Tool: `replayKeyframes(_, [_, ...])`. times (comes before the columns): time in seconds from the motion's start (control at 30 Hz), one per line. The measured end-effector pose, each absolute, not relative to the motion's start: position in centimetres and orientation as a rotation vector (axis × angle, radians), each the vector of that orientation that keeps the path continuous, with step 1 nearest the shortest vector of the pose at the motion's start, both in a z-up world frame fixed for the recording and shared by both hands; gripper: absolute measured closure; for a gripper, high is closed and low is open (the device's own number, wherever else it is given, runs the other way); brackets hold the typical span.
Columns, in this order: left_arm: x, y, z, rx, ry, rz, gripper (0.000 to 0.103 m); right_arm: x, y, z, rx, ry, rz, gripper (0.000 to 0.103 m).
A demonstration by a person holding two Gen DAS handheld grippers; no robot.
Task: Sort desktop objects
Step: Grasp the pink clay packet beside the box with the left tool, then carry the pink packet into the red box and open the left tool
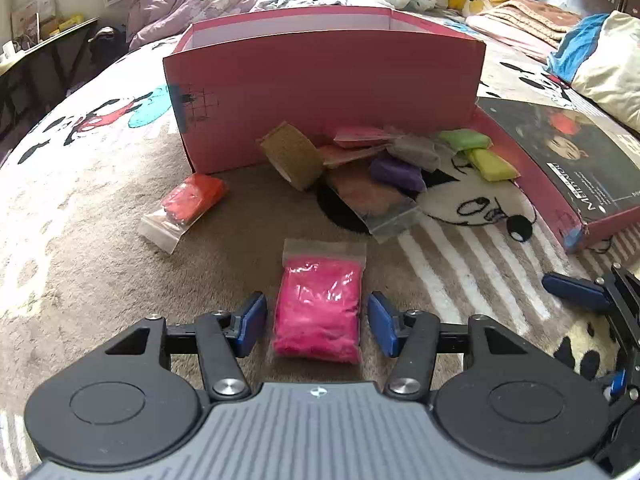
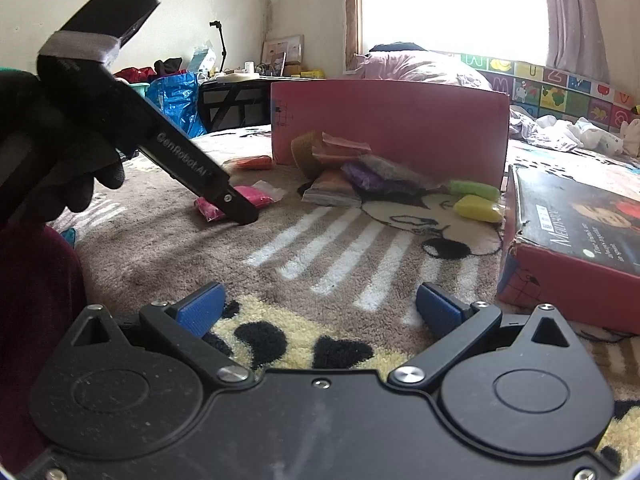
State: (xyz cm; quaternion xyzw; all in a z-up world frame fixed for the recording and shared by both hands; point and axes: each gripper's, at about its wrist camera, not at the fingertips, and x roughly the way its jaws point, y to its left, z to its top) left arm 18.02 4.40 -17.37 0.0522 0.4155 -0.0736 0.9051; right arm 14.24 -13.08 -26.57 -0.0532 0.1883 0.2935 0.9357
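Note:
A bag of magenta clay (image 1: 318,312) lies on the patterned blanket between the fingers of my left gripper (image 1: 317,322), which is open around it with a gap on each side. It also shows in the right wrist view (image 2: 248,198), partly behind the left gripper's body. My right gripper (image 2: 318,310) is open and empty above the blanket. An open pink box (image 1: 320,96) stands behind a heap of clay bags: orange (image 1: 192,200), purple (image 1: 396,172), green (image 1: 464,139), yellow (image 1: 492,164), and a tan tape roll (image 1: 292,154).
The box lid (image 1: 560,172), dark on top with red sides, lies to the right of the heap. A blue fingertip of the right gripper (image 1: 572,288) shows at the left wrist view's right edge. Bedding and plush toys lie behind the box. A dark desk stands at the far left.

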Motion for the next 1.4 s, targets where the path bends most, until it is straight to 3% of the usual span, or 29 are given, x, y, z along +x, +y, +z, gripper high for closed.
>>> replayKeyframes(0.03, [18.1, 4.3, -17.4, 0.111, 0.857, -0.150, 0.048, 14.2, -13.1, -26.6, -0.110, 0.384, 0.600, 0.001])
replayKeyframes(0.1, [18.0, 4.1, -17.2, 0.108, 0.852, -0.144, 0.061, 14.2, -13.1, -26.5, -0.111, 0.386, 0.601, 0.001])
replayKeyframes(0.33, [17.8, 3.2, -15.2, 0.093, 0.802, -0.137, 0.061, 15.1, -13.3, -24.6, -0.109, 0.472, 0.626, 0.001])
replayKeyframes(0.53, [18.4, 3.0, -11.8, 0.085, 0.730, -0.132, 0.061, 15.0, -13.8, -23.1, -0.078, 0.425, 0.630, 0.001])
replayKeyframes(1.03, [25.2, 3.1, -5.3, 0.041, 0.585, -0.094, 0.061, 15.5, -12.2, -24.8, -0.111, 0.474, 0.684, 0.001])
replayKeyframes(1.4, [33.8, 3.8, -5.8, -0.003, 0.681, -0.042, 0.061, 15.4, -12.0, -25.5, -0.142, 0.445, 0.680, 0.001])
